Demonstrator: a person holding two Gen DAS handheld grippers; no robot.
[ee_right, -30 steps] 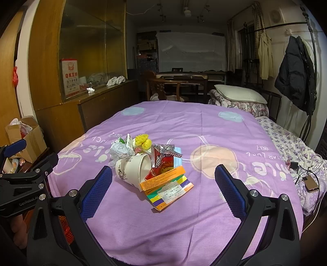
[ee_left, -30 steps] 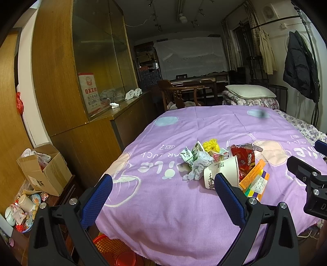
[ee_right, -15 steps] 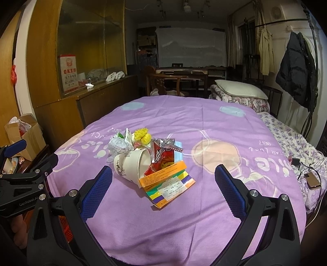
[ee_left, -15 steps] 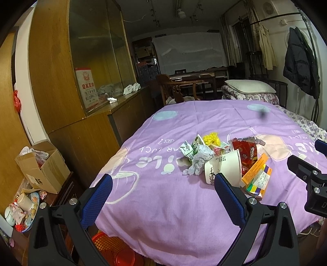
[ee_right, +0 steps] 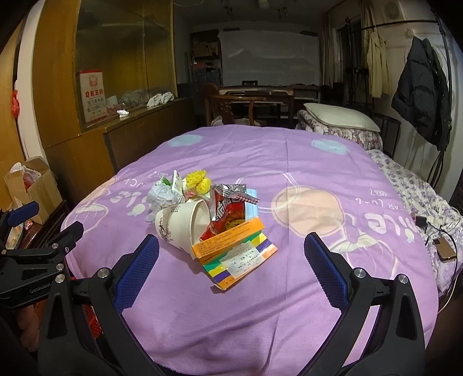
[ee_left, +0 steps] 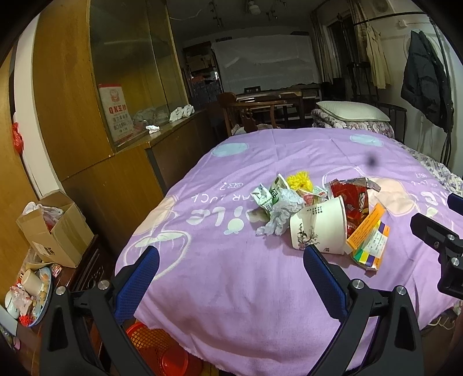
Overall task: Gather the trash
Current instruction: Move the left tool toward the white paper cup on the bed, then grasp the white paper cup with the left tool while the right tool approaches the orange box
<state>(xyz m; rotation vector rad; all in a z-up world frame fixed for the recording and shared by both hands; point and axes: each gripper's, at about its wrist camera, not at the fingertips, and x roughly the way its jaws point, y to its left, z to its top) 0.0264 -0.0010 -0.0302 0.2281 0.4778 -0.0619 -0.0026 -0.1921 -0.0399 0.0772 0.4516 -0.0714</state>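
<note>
A dim room under ceiling spotlights [ee_left: 254, 5] at the top of the frame. A wooden cabinet with glass panes [ee_left: 124, 69] fills the left side, a red-and-white sign [ee_left: 115, 111] leaning behind its glass. A purple blanket [ee_right: 289, 162] covers the centre. At the far wall hangs a white sheet [ee_right: 269, 60], perhaps covering a window. A dark jacket [ee_right: 419, 92] hangs on a rack at upper right, above a pillow [ee_right: 338, 117].

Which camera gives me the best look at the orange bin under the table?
Left wrist: the orange bin shows below the cloth's edge between the open left gripper fingers. Right wrist shows only a red mesh sliver behind its left finger.
</note>
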